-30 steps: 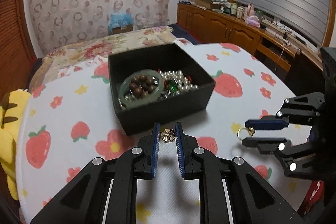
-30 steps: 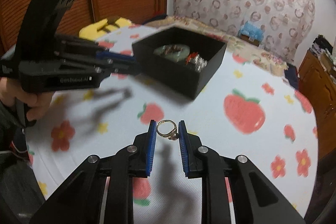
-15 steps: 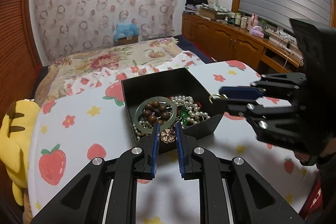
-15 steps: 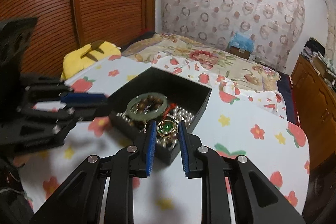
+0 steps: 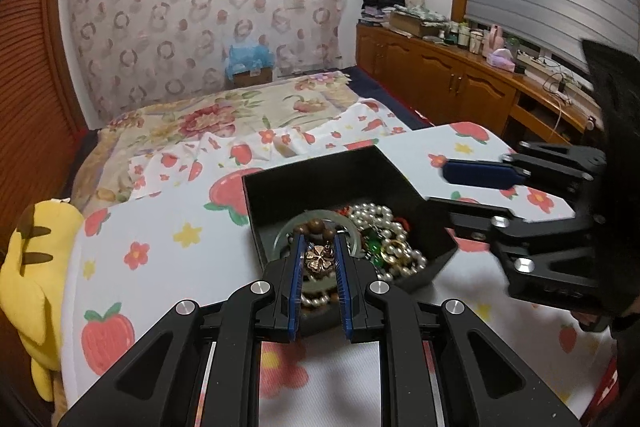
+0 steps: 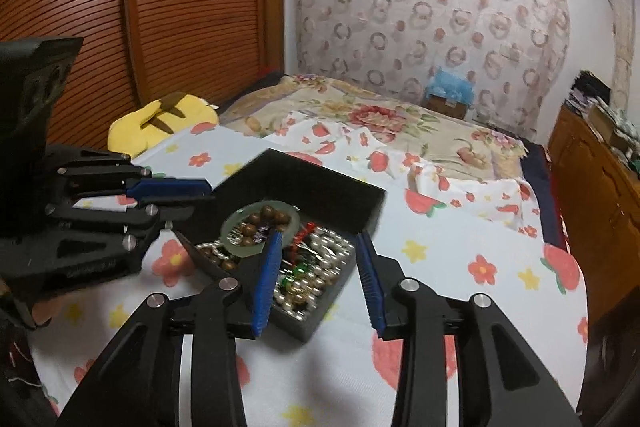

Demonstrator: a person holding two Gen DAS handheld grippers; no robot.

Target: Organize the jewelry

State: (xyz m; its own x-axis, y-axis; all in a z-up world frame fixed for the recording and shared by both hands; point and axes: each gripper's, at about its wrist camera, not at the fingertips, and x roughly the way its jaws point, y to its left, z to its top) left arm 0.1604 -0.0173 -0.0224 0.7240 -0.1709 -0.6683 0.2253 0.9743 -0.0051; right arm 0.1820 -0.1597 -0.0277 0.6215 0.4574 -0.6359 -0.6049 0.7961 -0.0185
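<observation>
Claws first: the left claw (image 5: 318, 261) hangs over the near edge of the black box (image 5: 434, 227), pads clenched on a small bronze clover charm (image 5: 319, 257), which sits right above the green bangle (image 6: 230, 227). The right claw (image 6: 316, 267) is over the same box with its pads spread wide and nothing between them. In the left view it comes in from the right side, one blue pad above the box's far right corner and the other finger lower, by the box wall.

Inside the box it's a pile: the bangle with brown wooden beads (image 5: 316, 227) in its ring, a heap of pearl strands (image 5: 376, 217), something green and shiny (image 5: 374, 247), a gold ring (image 5: 396, 249) lying on the pearls, and bits of red. Hard to sort one strand from another, and the right view is a bit blurred around the box. The left claw's own fingers cover the near wall of the box and part of the bangle.

Around it: the box stands on a worktop (image 5: 160, 267) with a white strawberry-and-flower cloth. A yellow plush toy (image 5: 32, 267) sits off the left edge, a bed with a floral cover (image 6: 400, 123) lies behind, and wooden cabinets (image 5: 440, 79) run along the right wall under a window blind.
</observation>
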